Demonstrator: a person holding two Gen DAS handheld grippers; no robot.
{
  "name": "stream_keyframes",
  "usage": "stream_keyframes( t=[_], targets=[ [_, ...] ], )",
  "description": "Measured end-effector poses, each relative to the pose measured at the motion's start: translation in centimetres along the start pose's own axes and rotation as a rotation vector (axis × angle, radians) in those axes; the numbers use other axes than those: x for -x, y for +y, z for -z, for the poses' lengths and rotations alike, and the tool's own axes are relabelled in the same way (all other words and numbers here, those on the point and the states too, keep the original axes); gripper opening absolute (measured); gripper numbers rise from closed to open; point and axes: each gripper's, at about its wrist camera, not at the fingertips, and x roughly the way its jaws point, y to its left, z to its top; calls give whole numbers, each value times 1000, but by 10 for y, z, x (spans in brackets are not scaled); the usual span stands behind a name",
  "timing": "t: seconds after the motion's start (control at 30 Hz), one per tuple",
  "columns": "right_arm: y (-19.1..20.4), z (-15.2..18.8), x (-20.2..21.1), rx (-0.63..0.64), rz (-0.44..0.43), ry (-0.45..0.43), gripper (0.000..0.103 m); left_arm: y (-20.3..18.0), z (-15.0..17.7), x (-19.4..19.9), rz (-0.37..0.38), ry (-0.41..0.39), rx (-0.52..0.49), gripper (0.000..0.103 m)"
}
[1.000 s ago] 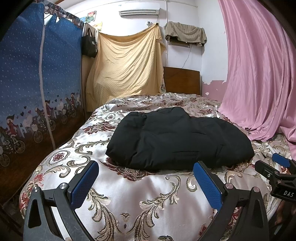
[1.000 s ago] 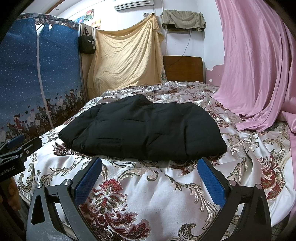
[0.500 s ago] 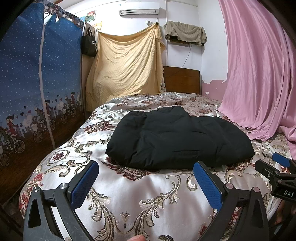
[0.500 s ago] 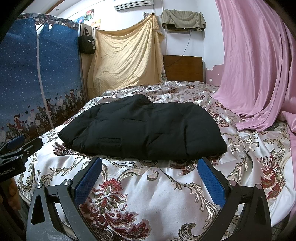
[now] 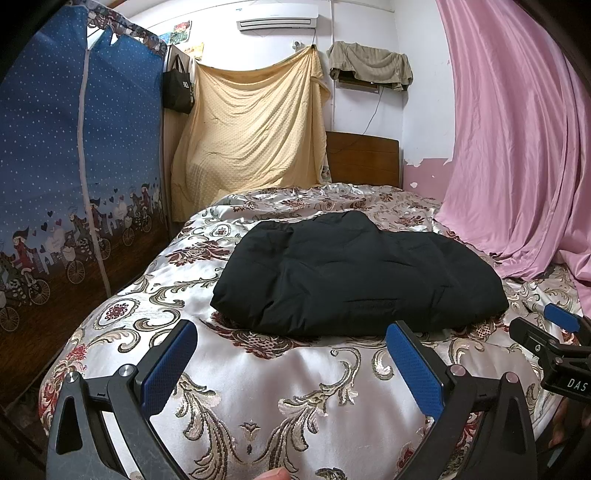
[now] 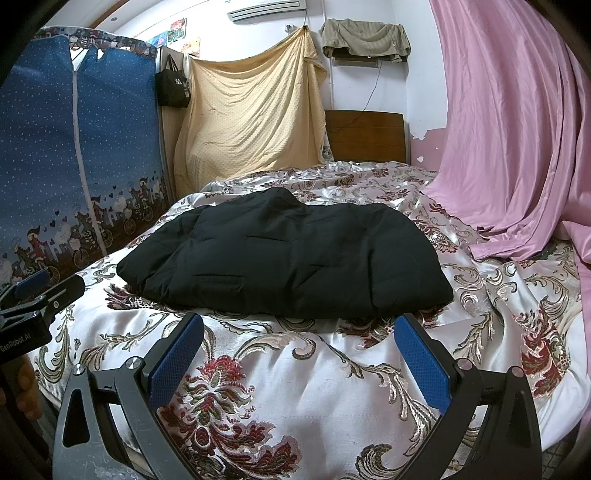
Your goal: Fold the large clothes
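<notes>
**Folded black jacket lay on patterned bed as two grippers waited above the near edge**

A black padded jacket (image 5: pixel 354 273) lay folded into a thick rectangular bundle near the middle of a bed, resting on a shiny floral bedspread (image 5: pixel 258 398) of cream, gold and dark red. Both hand-held tools hung over the near end of the mattress, apart from the garment. The left gripper (image 5: pixel 291 365) had its blue-padded jaws spread wide with nothing between them, and bare bedspread showed in the gap. The right gripper (image 6: pixel 299 362) was likewise spread wide and empty, its fingertips just short of the jacket's near hem. In the left wrist view, the right tool appeared at the right edge of the frame; in the right wrist view, the left tool appeared at the left edge, with part of a hand (image 6: pixel 22 384) below it. A pink curtain (image 5: pixel 517 147) draped down onto the right side of the bed. A blue fabric wardrobe (image 5: pixel 74 166) printed with cyclists stood to the left. A yellow sheet (image 5: pixel 255 136) hung against the far wall beside a wooden headboard (image 5: pixel 364 158), with an air conditioner (image 5: pixel 277 23) mounted above.
</notes>
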Motion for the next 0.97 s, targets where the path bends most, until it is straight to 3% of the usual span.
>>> stream_keyframes(
  t=[0.97],
  targets=[
    [1, 3, 0, -1, -1, 2, 101, 0, -1, -3, 8, 10, 4, 103]
  ],
)
